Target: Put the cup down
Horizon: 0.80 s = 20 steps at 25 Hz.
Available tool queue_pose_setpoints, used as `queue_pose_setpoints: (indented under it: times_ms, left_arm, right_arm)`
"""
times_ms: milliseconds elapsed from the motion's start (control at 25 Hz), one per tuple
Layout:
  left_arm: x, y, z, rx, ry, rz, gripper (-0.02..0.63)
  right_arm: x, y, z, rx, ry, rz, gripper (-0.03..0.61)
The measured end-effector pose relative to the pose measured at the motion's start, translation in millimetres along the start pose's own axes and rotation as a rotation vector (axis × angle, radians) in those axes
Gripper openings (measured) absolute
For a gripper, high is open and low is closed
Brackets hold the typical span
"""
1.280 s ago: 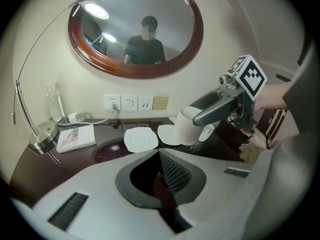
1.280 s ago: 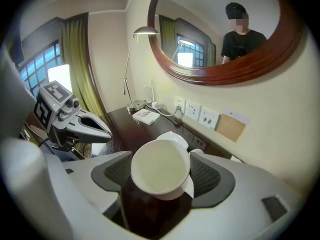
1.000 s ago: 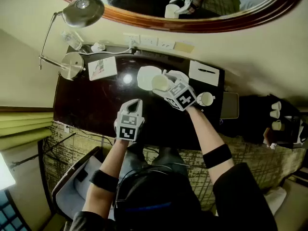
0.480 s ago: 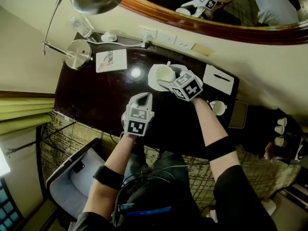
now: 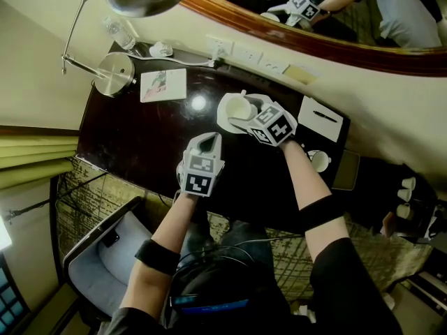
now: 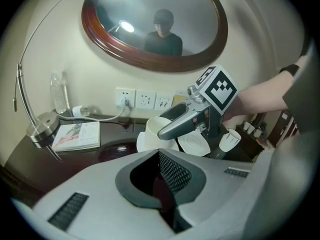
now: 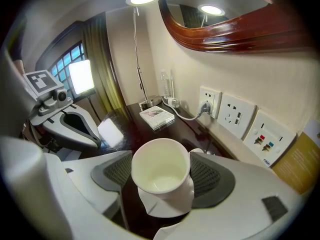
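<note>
White cup point(image 7: 161, 174) tight between the right gripper's point(image 5: 241, 117) jaws, over a saucer point(image 7: 165, 207); left gripper's point(image 5: 204, 145) jaws together.

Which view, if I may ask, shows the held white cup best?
The right gripper view: the cup sits large and empty between its jaws. The head view shows it small from above; the left gripper view, partly behind the right gripper.

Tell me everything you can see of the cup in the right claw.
The cup is plain white, glossy like china, round-mouthed and empty, upright with a slight tilt. The right claw grips it, one pad on each side. It sits just over a white saucer on the dark desk; whether it touches the saucer is unclear.
</note>
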<state>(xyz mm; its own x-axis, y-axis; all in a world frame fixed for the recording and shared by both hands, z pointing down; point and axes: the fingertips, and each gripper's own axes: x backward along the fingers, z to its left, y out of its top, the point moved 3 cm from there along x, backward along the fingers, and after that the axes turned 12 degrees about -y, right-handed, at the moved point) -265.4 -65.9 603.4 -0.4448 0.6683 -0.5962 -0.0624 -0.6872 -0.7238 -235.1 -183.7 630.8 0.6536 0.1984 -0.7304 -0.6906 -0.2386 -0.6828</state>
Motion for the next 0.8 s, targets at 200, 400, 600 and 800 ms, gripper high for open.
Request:
queue_pose_setpoints:
  times_ms: [200,400,600,800]
  left_arm:
    - [0.3,-1.9,0.8,0.003,0.007,0.003,0.001]
    - [0.9,-3.1,-1.6,0.000,0.012,0.006,0.001]
    - [8.4,-2.3,-5.7,0.001,0.019,0.003,0.001]
    - [20.3,9.1,-14.0,-0.014,0.026,-0.017,0.001]
  right_arm:
    - [-0.9,-2.1,-2.0,-0.006,0.006,-0.013,0.396]
    - [2.5,-1.2,-7.1,-0.035,-0.010,-0.027,0.407]
    - [11.8,2.6,-10.3,-0.029,-0.037,-0.024,0.420]
    - [44.8,18.1,-10.5,-0.012,-0.085,-0.050,0.408]
